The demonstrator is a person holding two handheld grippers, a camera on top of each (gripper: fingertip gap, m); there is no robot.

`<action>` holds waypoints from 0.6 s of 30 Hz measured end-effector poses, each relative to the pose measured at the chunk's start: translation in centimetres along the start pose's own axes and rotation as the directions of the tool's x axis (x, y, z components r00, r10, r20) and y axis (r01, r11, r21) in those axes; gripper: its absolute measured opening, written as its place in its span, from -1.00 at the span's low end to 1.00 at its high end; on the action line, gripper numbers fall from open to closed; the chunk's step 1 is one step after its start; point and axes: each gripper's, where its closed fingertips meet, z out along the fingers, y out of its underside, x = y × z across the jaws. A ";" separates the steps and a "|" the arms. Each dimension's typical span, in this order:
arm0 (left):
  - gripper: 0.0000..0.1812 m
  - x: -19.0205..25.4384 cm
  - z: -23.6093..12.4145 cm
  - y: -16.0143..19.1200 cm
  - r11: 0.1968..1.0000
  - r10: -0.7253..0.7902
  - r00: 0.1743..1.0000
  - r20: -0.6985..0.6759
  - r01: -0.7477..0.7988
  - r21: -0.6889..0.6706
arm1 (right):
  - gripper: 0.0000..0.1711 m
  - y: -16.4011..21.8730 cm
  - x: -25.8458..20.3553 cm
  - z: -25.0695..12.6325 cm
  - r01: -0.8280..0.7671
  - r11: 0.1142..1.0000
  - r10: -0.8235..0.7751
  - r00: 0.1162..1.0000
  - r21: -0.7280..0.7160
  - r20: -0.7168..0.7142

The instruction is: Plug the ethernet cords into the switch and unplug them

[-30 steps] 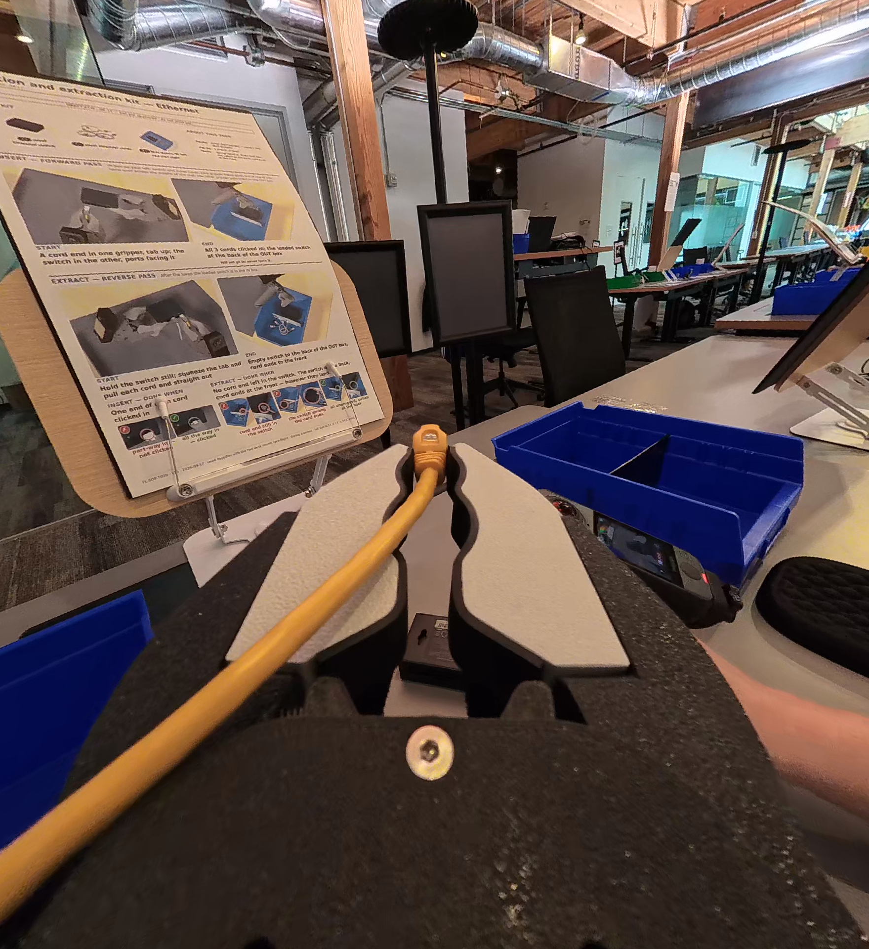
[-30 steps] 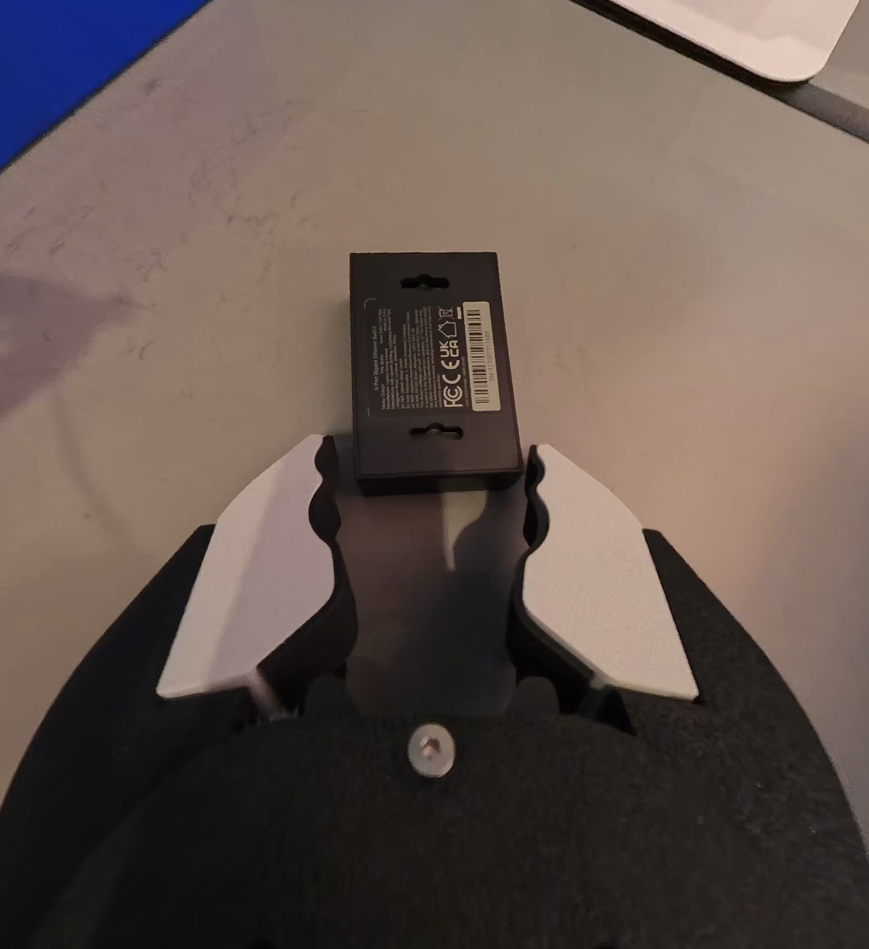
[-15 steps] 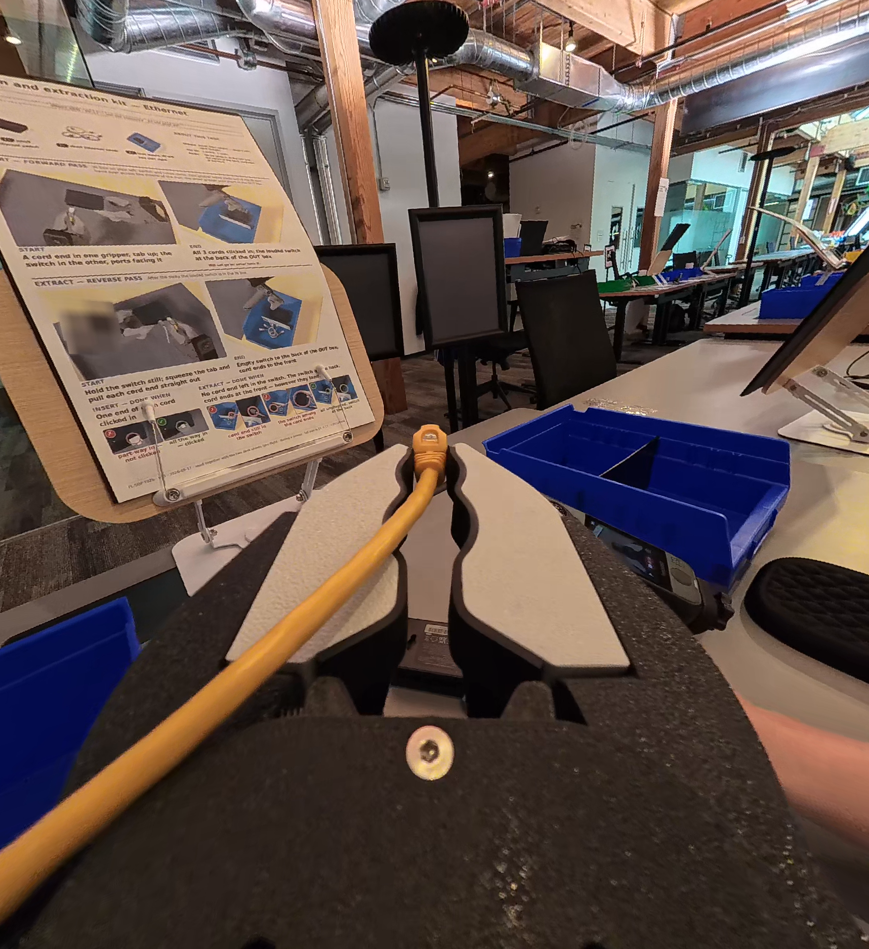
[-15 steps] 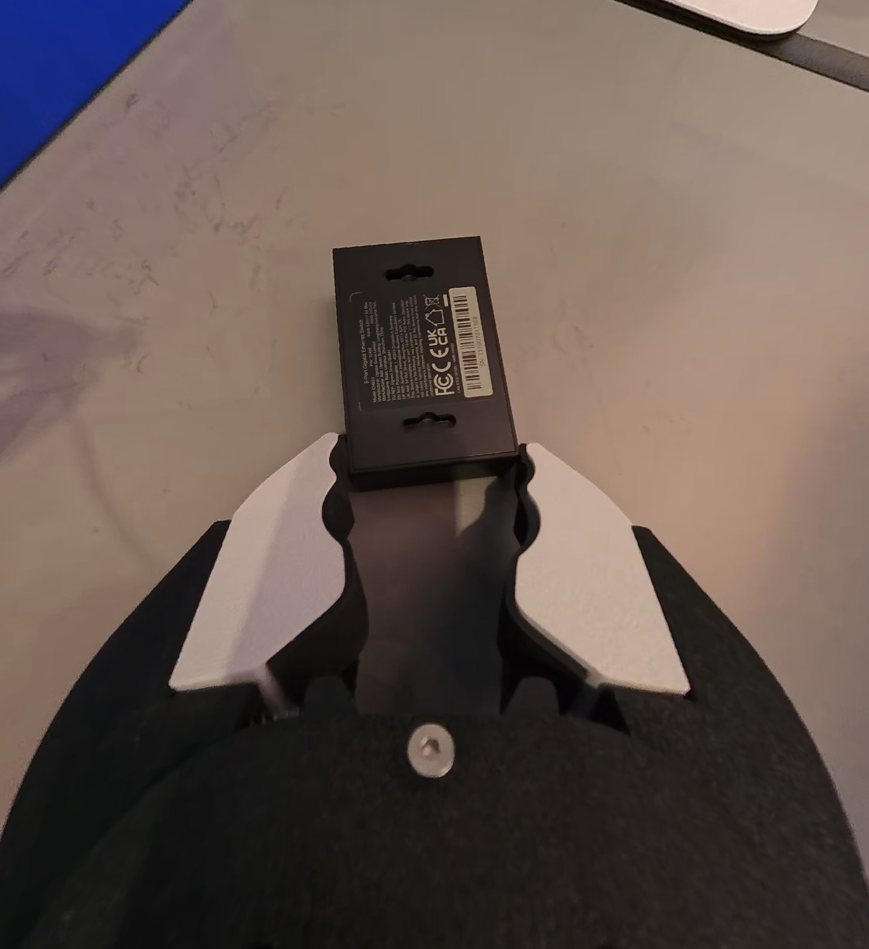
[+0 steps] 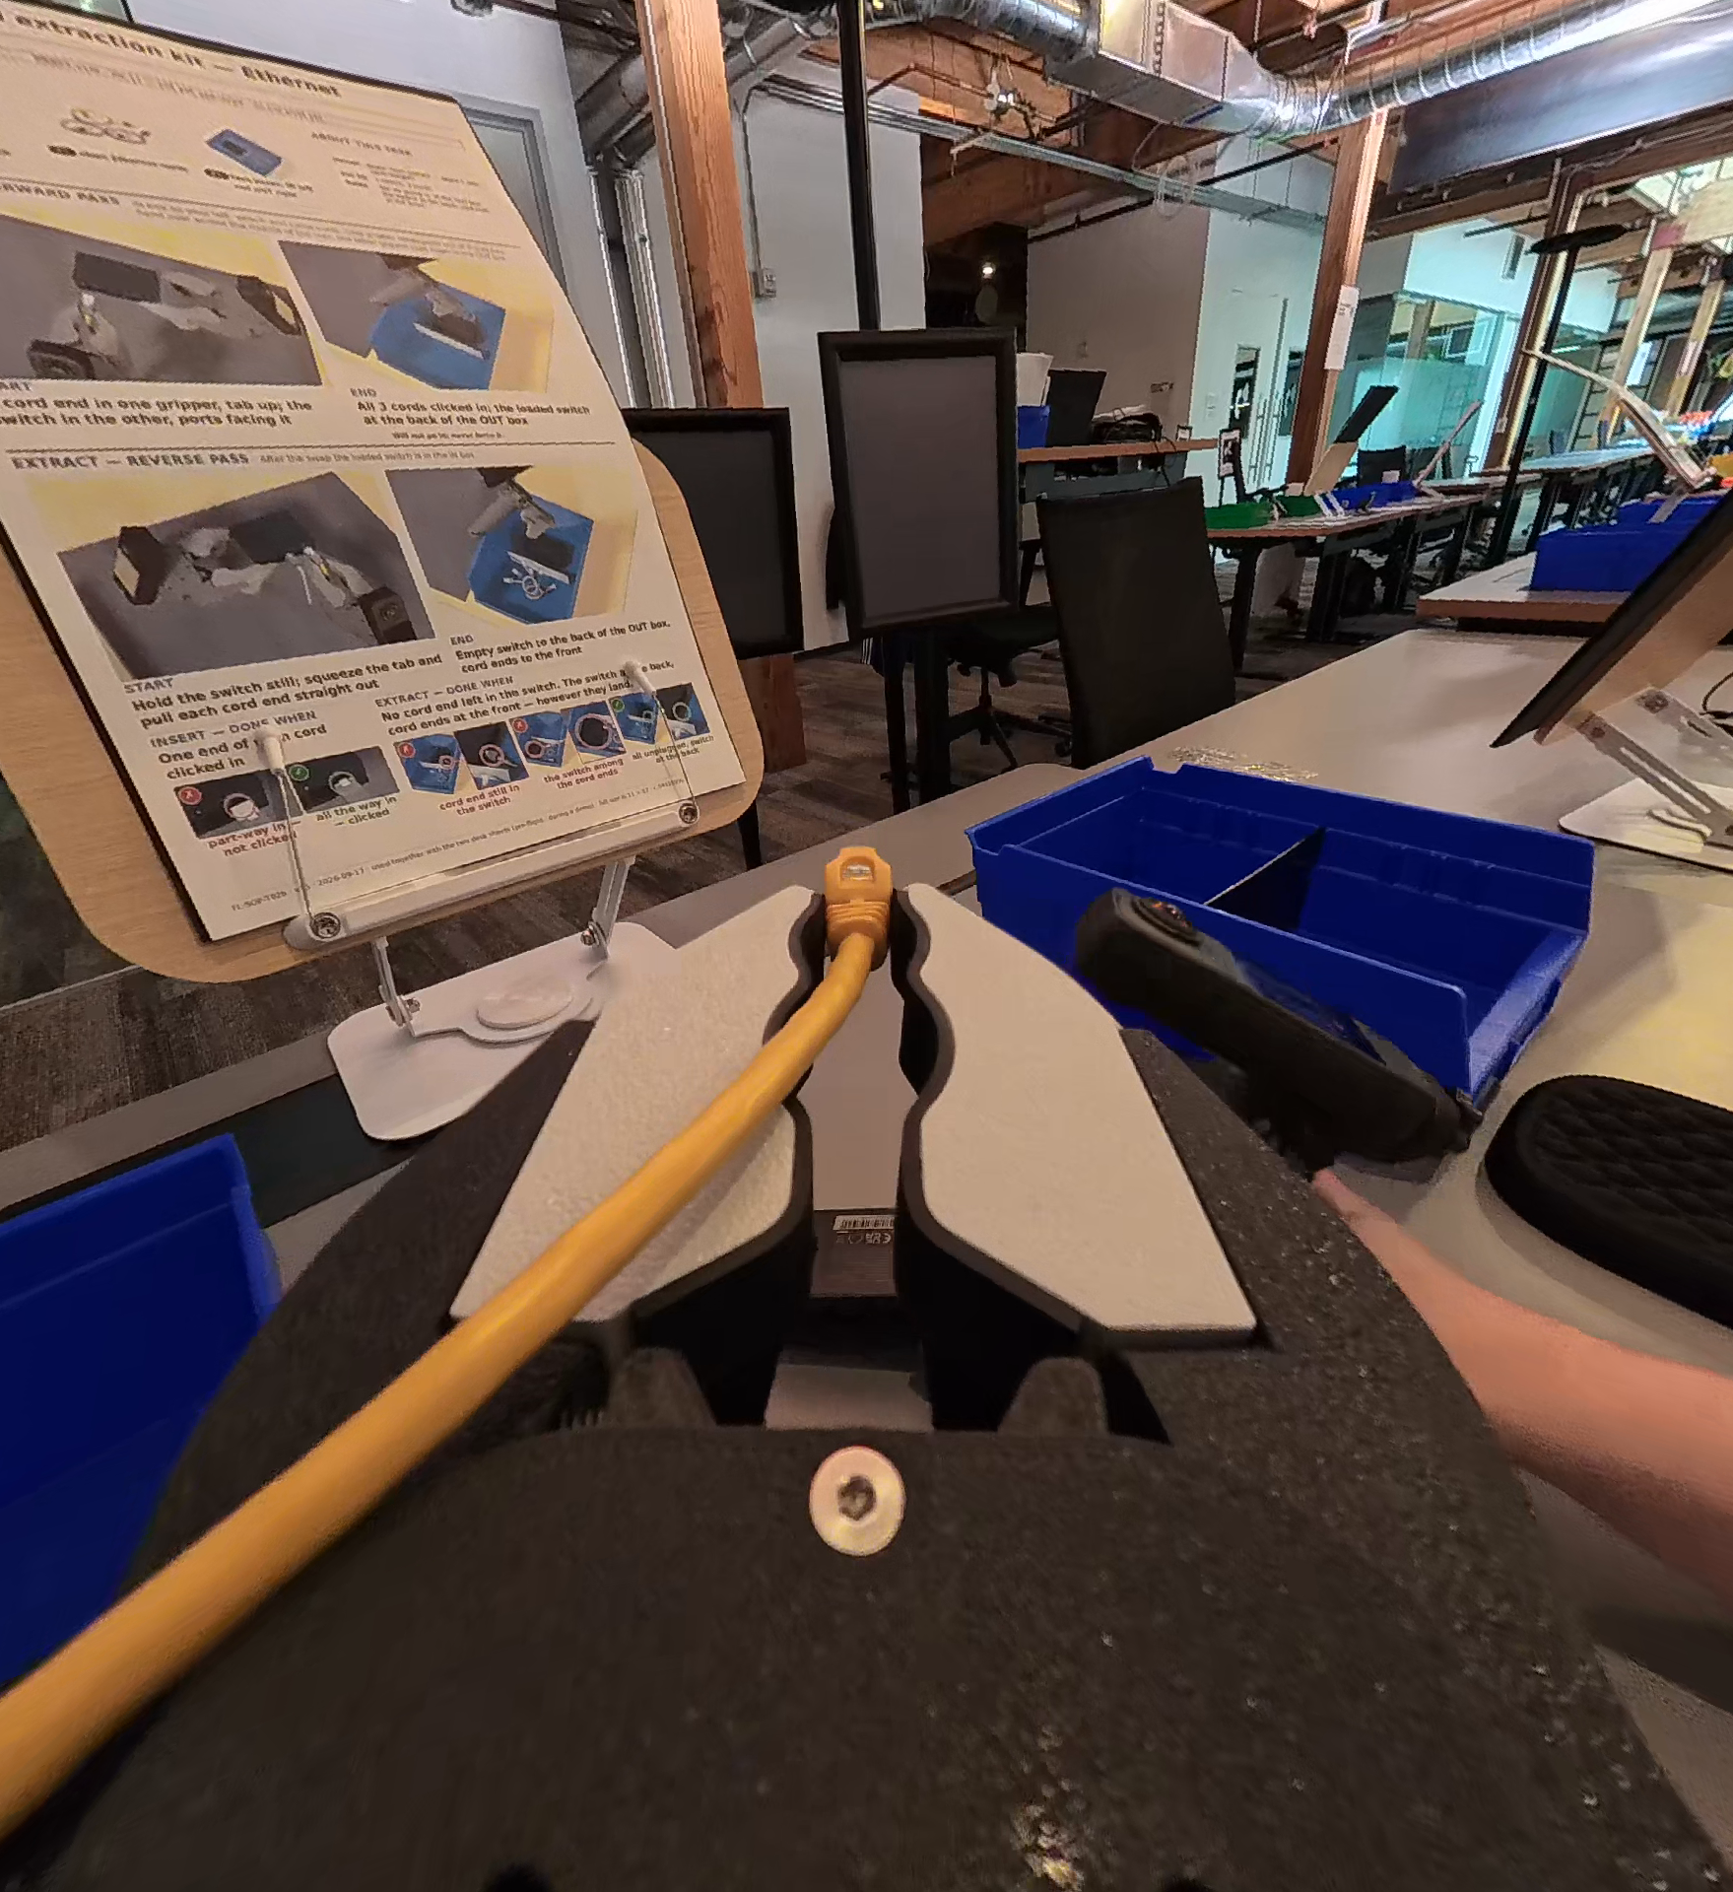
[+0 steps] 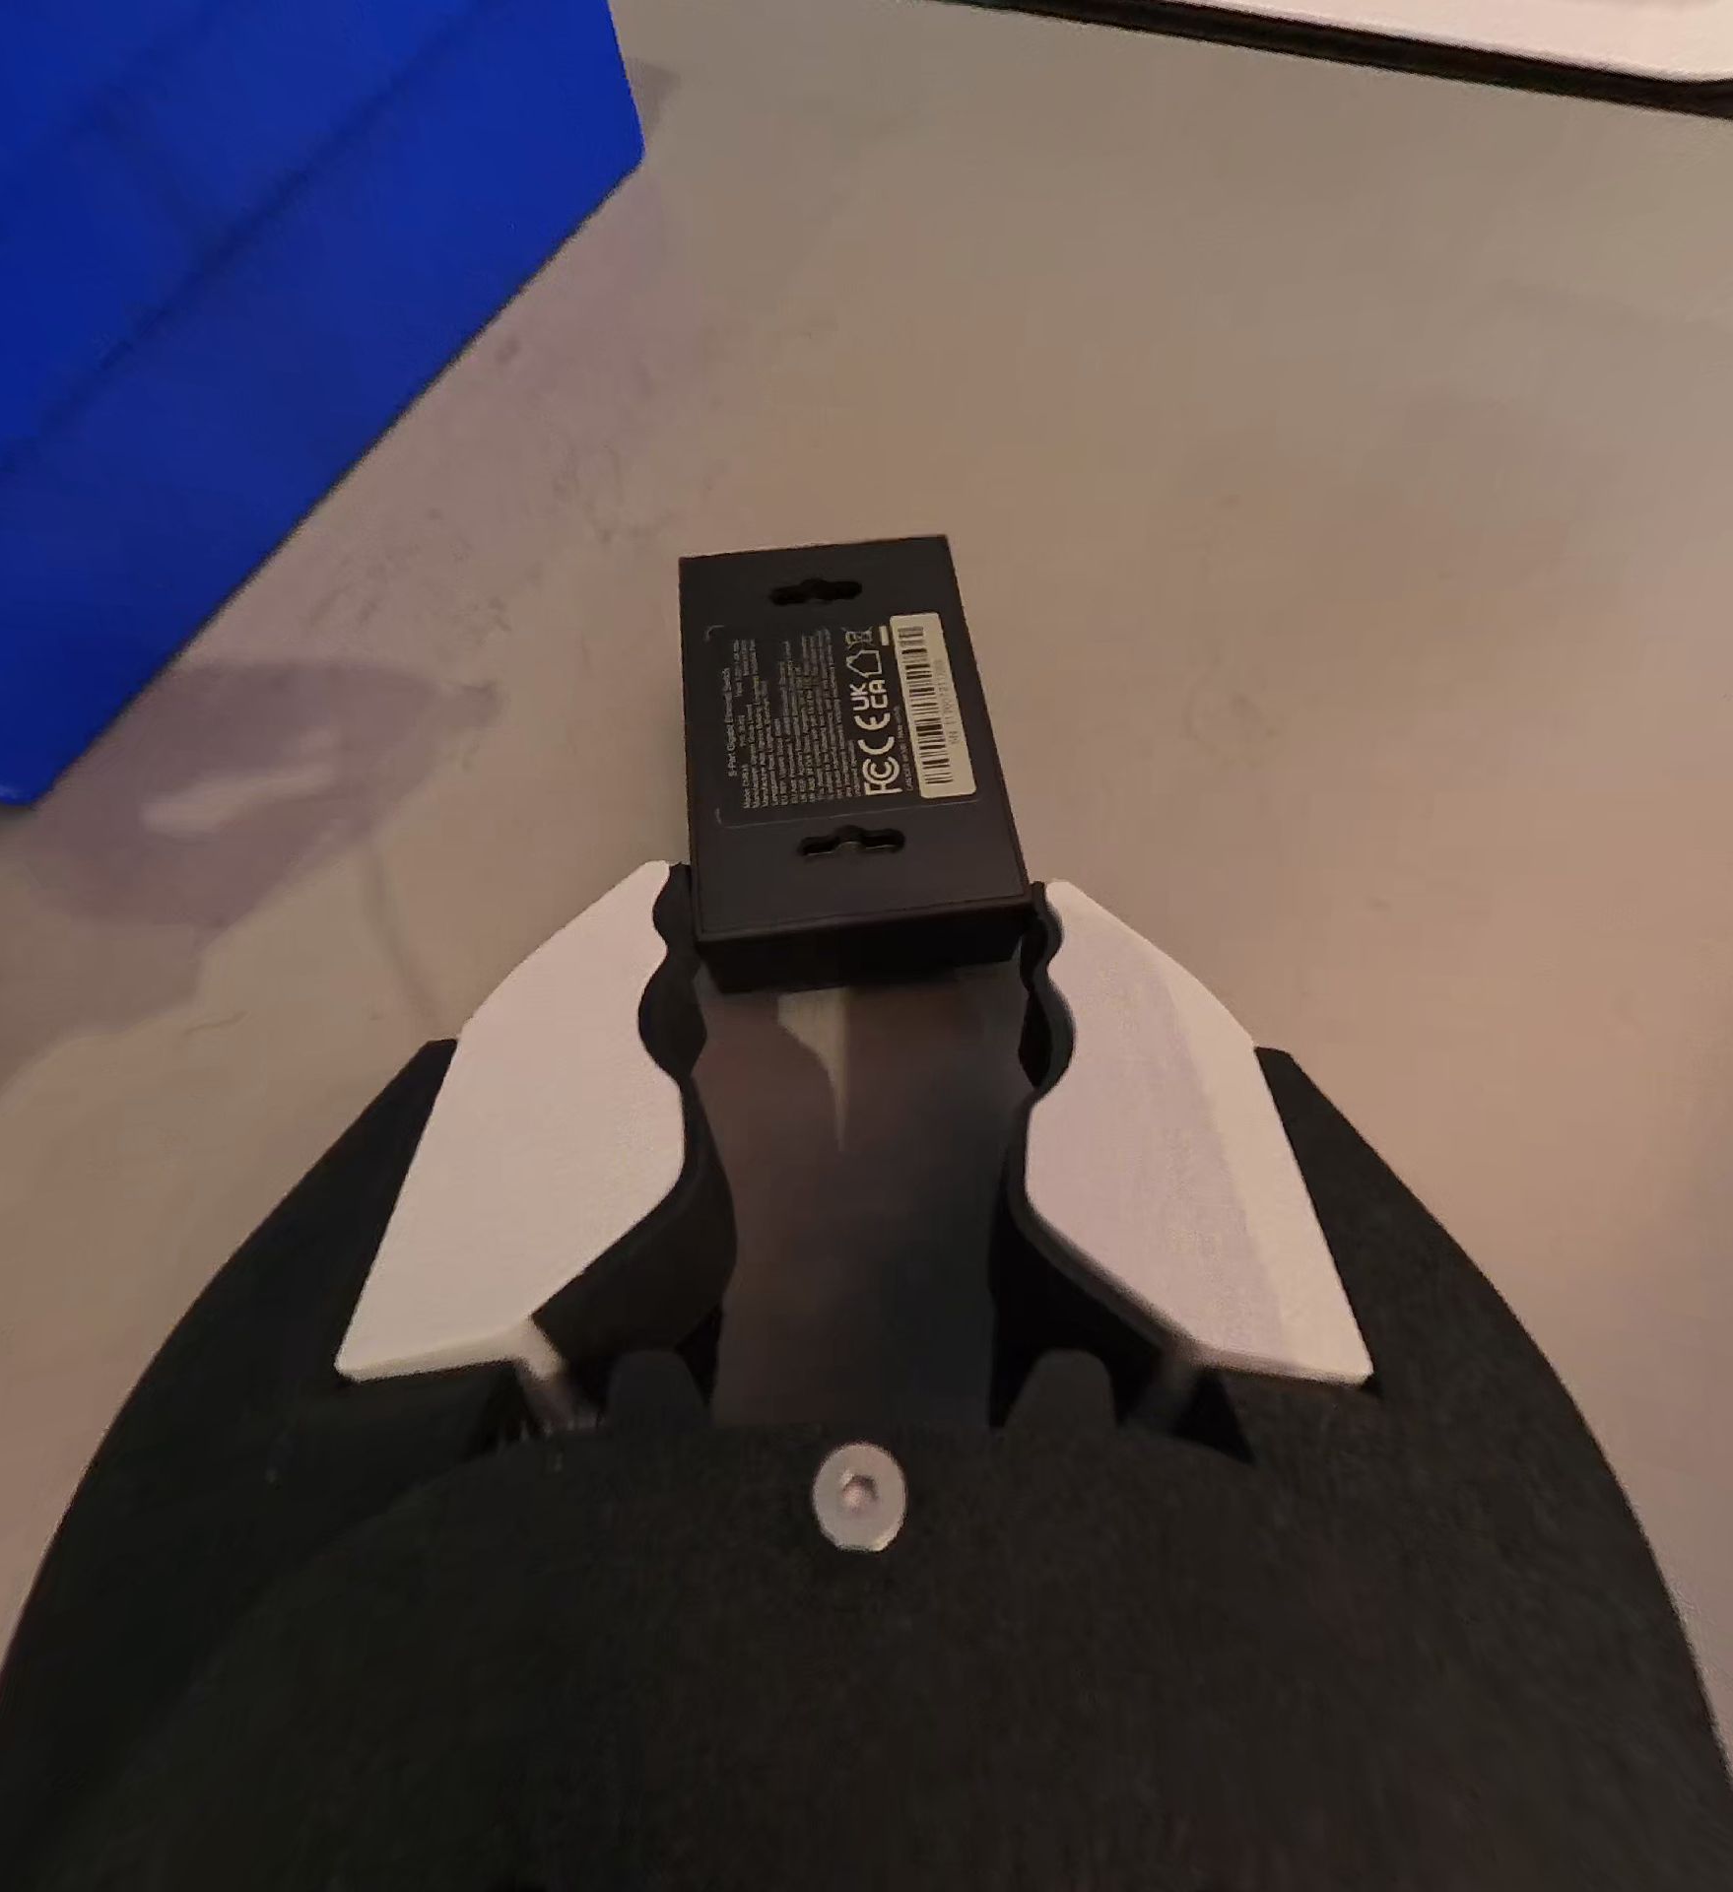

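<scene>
From the left wrist view, the left hand-held gripper [image 5: 857,906] is closed on the yellow ethernet cord [image 5: 575,1244] just behind its plug [image 5: 856,880], which sticks out past the fingertips. Ahead to the left stands an instruction sheet [image 5: 309,491]; ahead to the right lies a blue bin [image 5: 1353,921].

From the right wrist view, the right hand-held gripper [image 6: 857,901] clamps the near end of the black switch [image 6: 841,737], label side up, over the grey table [image 6: 1353,614]. A blue bin [image 6: 176,358] sits far left.
</scene>
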 end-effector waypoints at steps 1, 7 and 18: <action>-0.87 0.0 0.1 0.1 1.000 -0.002 1.000 0.000 0.002 -0.004 | -0.31 -0.1 0.0 -0.1 -0.014 1.000 0.014 1.000 0.007 0.024; -0.87 -0.1 0.4 0.8 0.999 0.000 1.000 0.006 0.000 -0.033 | -0.31 -1.1 0.2 -1.8 -0.053 0.997 0.046 0.991 0.057 0.130; -0.87 0.0 1.2 2.3 0.995 0.008 1.000 0.010 -0.007 -0.099 | -0.31 -6.8 -0.9 -9.5 -0.129 0.970 0.048 0.932 0.205 0.359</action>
